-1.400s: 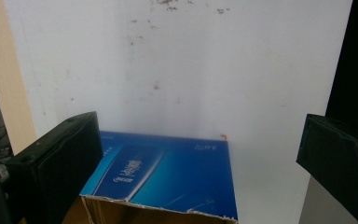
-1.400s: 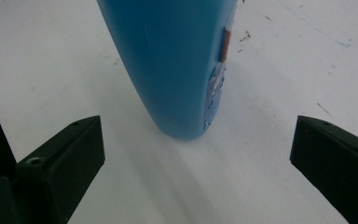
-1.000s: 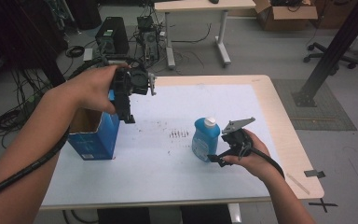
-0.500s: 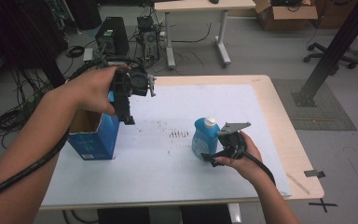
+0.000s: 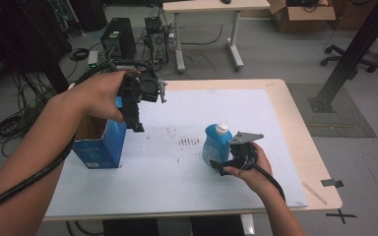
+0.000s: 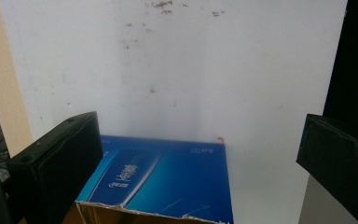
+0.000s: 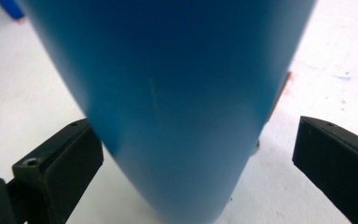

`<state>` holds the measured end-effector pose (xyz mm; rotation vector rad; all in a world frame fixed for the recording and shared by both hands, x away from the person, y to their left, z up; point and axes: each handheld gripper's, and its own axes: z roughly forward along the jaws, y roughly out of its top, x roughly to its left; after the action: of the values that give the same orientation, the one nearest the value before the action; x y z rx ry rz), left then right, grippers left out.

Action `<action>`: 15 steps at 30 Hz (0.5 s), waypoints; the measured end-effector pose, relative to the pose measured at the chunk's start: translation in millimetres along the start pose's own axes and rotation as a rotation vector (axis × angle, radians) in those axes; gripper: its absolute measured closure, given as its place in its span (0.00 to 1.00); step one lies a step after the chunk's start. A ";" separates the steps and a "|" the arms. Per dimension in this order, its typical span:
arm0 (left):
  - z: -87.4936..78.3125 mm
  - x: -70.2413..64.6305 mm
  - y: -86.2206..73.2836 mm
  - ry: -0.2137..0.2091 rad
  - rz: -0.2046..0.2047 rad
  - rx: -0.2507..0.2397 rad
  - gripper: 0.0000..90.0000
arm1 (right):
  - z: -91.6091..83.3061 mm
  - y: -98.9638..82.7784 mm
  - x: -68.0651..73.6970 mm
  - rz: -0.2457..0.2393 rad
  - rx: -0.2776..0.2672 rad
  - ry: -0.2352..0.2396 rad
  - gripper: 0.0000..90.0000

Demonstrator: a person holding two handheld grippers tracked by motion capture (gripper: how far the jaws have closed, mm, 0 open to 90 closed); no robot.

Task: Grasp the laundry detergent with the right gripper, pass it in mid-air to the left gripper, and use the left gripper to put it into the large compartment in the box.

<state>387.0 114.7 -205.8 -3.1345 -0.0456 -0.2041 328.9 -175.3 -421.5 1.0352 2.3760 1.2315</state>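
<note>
- My left tongs [image 5: 137,115] hang wide apart and empty, just above the open blue box [image 5: 101,145].
- The blue bottle [image 5: 215,143] stands on the counter [image 5: 177,167] between my right tongs [image 5: 222,166], spread wide around its base, not yet gripping.
- Smooth, probably slippery plastic; I'd pinch its lower body.

The person's left forearm comes in from the lower left of the high view and rises across it, the left hand [image 5: 98,93] wrapped around the left gripper [image 5: 137,123], which is held up in the air with its jaws pointing down and spread wide. A cable trails back along that arm. The right forearm enters from the bottom right, the right hand [image 5: 248,167] held low, gripping the right gripper [image 5: 221,167], which points left with its jaws parted.
</note>
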 end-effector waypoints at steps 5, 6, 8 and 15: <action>1.0 -0.4 1.1 -0.001 0.000 0.005 0.00 | 2.7 -1.6 0.9 0.015 -0.045 -0.031 0.01; 1.3 -0.7 1.3 -0.002 0.000 0.005 0.00 | 3.2 -1.6 1.3 0.017 -0.050 -0.035 0.01; 1.1 -1.2 1.4 -0.003 0.002 0.006 0.00 | 4.2 -1.9 2.0 0.015 -0.062 -0.040 0.01; 0.6 -1.4 -1.3 -0.002 -0.006 0.001 0.00 | 6.4 -1.5 4.9 0.025 -0.097 -0.056 0.01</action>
<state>385.6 116.0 -206.6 -3.1336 -0.0548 -0.2015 328.1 -168.6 -426.1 1.0572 2.2446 1.2956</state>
